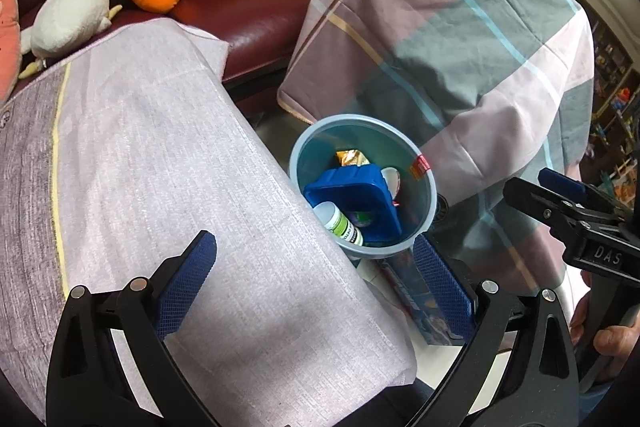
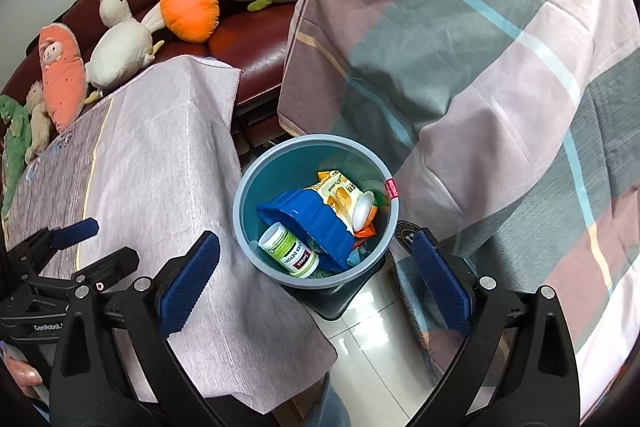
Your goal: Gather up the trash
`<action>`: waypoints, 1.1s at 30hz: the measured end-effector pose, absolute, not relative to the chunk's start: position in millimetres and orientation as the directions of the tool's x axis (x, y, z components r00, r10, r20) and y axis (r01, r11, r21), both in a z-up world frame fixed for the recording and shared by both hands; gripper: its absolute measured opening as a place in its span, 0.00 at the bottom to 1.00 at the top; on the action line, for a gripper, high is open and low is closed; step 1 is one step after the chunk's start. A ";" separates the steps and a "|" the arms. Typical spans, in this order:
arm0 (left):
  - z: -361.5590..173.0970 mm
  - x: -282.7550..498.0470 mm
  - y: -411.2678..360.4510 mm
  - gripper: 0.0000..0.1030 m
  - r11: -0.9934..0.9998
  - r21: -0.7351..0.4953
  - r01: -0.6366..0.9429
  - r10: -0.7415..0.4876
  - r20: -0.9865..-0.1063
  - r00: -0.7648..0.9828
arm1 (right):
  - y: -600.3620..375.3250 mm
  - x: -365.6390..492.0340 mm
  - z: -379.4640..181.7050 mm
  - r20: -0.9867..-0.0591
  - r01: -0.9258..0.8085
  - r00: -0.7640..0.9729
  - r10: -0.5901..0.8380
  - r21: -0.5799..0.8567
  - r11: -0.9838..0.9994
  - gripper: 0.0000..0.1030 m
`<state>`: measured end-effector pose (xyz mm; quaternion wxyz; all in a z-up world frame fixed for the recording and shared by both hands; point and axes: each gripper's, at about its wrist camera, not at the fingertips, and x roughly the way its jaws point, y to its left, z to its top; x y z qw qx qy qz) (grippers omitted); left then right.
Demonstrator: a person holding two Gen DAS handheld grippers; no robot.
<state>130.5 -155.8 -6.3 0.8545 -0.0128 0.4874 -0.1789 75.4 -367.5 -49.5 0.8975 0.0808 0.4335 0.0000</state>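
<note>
A light blue round trash bin (image 1: 304, 151) (image 2: 248, 187) stands on the floor between a cloth-covered table and a plaid-covered piece of furniture. Inside lie a blue plastic tray (image 1: 356, 195) (image 2: 308, 223), a white and green supplement bottle (image 1: 338, 223) (image 2: 288, 251), a yellow snack packet (image 2: 340, 191) (image 1: 352, 158) and a small white lid (image 2: 362, 213). My left gripper (image 1: 320, 291) is open and empty above the table edge. My right gripper (image 2: 316, 291) is open and empty above the bin. Each gripper shows in the other's view: the right one (image 1: 568, 211), the left one (image 2: 68, 247).
A pale lilac tablecloth (image 1: 160, 167) (image 2: 160, 147) covers the table on the left. A plaid sheet (image 1: 460, 39) (image 2: 460, 47) drapes furniture on the right. A dark red sofa (image 1: 248, 11) behind holds several plush toys. A colourful box (image 1: 420, 291) lies below the bin. Glossy floor tiles (image 2: 372, 347) show below.
</note>
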 end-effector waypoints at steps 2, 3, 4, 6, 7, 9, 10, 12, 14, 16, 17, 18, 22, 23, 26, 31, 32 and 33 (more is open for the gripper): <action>-5.0 127.7 -154.8 0.96 0.938 -0.190 0.289 -0.312 -0.827 0.469 | -366.3 72.7 -48.6 -0.776 0.064 0.627 0.072 0.144 0.988 0.91; -4.3 126.0 -154.0 0.96 0.940 -0.185 0.286 -0.307 -0.826 0.473 | -365.8 71.4 -48.1 -0.775 0.062 0.628 0.073 0.143 0.988 0.91; -3.9 124.6 -153.1 0.96 0.941 -0.184 0.284 -0.305 -0.825 0.475 | -365.6 69.7 -47.7 -0.773 0.062 0.630 0.072 0.143 0.988 0.91; -3.3 122.8 -151.1 0.96 0.943 -0.180 0.280 -0.300 -0.825 0.479 | -364.9 67.1 -47.2 -0.771 0.062 0.633 0.069 0.140 0.988 0.92; -3.5 122.3 -150.4 0.96 0.944 -0.178 0.277 -0.296 -0.825 0.481 | -364.7 65.9 -47.0 -0.770 0.061 0.635 0.068 0.137 0.989 0.92; -3.9 121.4 -148.0 0.96 0.946 -0.179 0.271 -0.294 -0.826 0.482 | -364.3 64.4 -46.5 -0.769 0.059 0.636 0.065 0.133 0.989 0.92; -3.9 121.3 -146.7 0.96 0.947 -0.179 0.268 -0.293 -0.825 0.483 | -364.0 64.0 -46.6 -0.768 0.059 0.637 0.064 0.131 0.990 0.92; -4.3 120.9 -145.1 0.96 0.948 -0.181 0.263 -0.292 -0.825 0.483 | -363.7 63.0 -46.5 -0.768 0.058 0.638 0.062 0.128 0.990 0.92; -5.2 120.4 -144.0 0.96 0.948 -0.182 0.262 -0.292 -0.825 0.484 | -363.6 62.5 -46.2 -0.767 0.060 0.639 0.058 0.124 0.990 0.92; -5.0 120.4 -144.2 0.96 0.947 -0.181 0.265 -0.293 -0.824 0.485 | -363.0 61.6 -46.2 -0.766 0.060 0.640 0.055 0.122 0.991 0.92; -5.2 120.2 -144.1 0.96 0.948 -0.176 0.267 -0.290 -0.822 0.490 | -362.9 61.5 -46.3 -0.766 0.060 0.640 0.055 0.121 0.991 0.92; -5.0 119.6 -144.1 0.96 0.949 -0.165 0.267 -0.283 -0.819 0.500 | -362.8 61.9 -46.5 -0.767 0.061 0.639 0.053 0.119 0.991 0.92; -5.8 119.4 -146.3 0.96 0.950 -0.152 0.273 -0.278 -0.812 0.514 | -362.6 63.6 -49.4 -0.772 0.062 0.633 0.053 0.119 0.991 0.92; -6.2 119.5 -146.7 0.96 0.951 -0.148 0.273 -0.275 -0.812 0.515 | -363.0 64.6 -50.2 -0.774 0.062 0.631 0.054 0.119 0.991 0.92; -9.6 120.5 -148.5 0.96 0.952 -0.140 0.273 -0.267 -0.817 0.511 | -364.0 66.4 -52.9 -0.777 0.063 0.628 0.052 0.118 0.991 0.92; -17.6 123.3 -151.4 0.96 0.952 -0.138 0.275 -0.263 -0.828 0.496 | -365.2 70.3 -59.3 -0.785 0.062 0.617 0.052 0.114 0.991 0.92; -19.7 124.5 -152.1 0.96 0.952 -0.137 0.274 -0.261 -0.831 0.492 | -365.4 70.7 -60.6 -0.787 0.062 0.615 0.055 0.118 0.991 0.92; -21.1 125.1 -152.0 0.96 0.952 -0.138 0.275 -0.262 -0.832 0.489 | -365.5 71.2 -62.0 -0.789 0.063 0.612 0.058 0.122 0.991 0.92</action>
